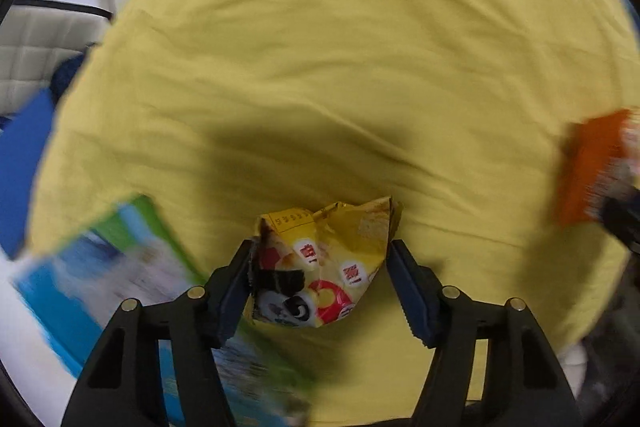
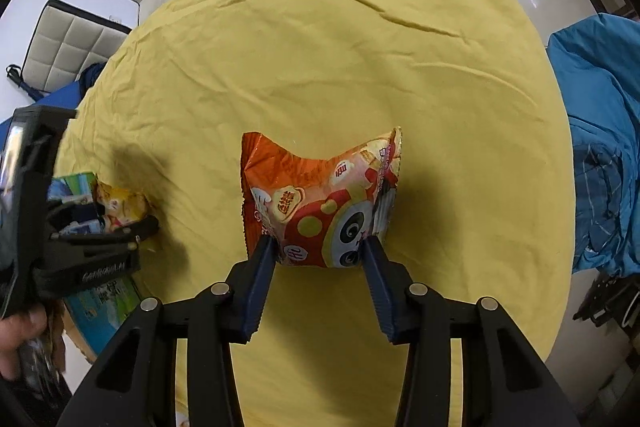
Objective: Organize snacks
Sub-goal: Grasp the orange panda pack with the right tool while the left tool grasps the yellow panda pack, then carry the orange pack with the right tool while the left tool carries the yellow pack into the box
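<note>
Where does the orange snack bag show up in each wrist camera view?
Left wrist: orange snack bag, blurred, at the far right edge.
Right wrist: orange snack bag at centre, pinched between the right gripper pads.
Shared landmark: the yellow tablecloth.

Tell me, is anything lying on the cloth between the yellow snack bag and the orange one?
No. In the right wrist view only bare yellow tablecloth and shadow separate the yellow snack bag from the orange snack bag.
</note>
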